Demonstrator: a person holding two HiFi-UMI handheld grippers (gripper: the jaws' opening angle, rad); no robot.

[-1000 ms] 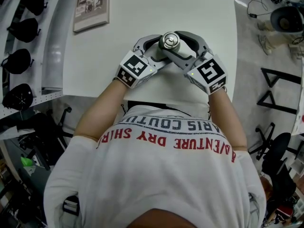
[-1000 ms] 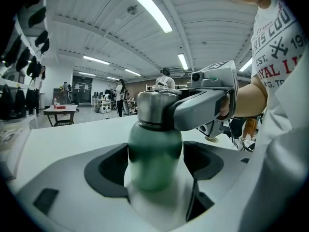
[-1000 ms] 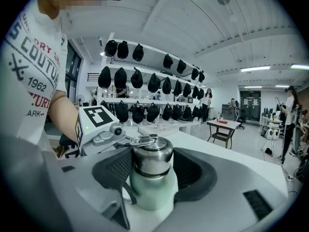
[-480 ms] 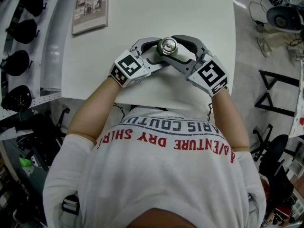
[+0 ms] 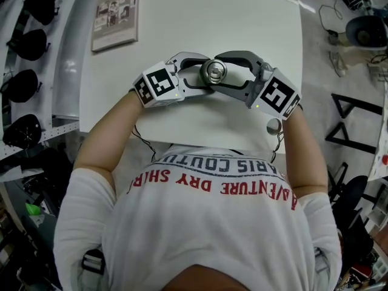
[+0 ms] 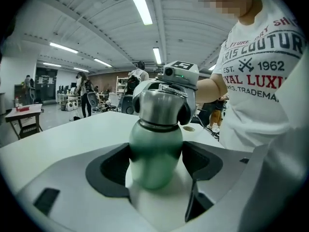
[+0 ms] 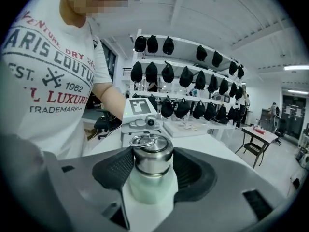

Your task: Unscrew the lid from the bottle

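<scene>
A pale green bottle (image 6: 155, 153) with a steel lid (image 5: 213, 71) stands near the front edge of the white table (image 5: 182, 17). My left gripper (image 6: 157, 159) comes in from the left and is shut on the bottle's green body. Its marker cube (image 5: 156, 85) shows in the head view. From the opposite side my right gripper (image 7: 153, 166) is shut on the steel lid (image 7: 152, 159), which has a ring on top. The green body (image 7: 149, 186) shows below it. In the head view both grippers meet round the lid and hide the body.
A framed card (image 5: 115, 14) lies at the table's far left. A small round disc (image 5: 274, 126) sits on the table beside my right wrist. Shelves with black caps (image 5: 24, 41) run along the left. Black chairs (image 5: 351, 193) and gear stand on the floor at right.
Both grippers have turned about the bottle: the left cube swung leftward, the right cube rightward and nearer me. The lid stays between them. The round disc has come into view.
</scene>
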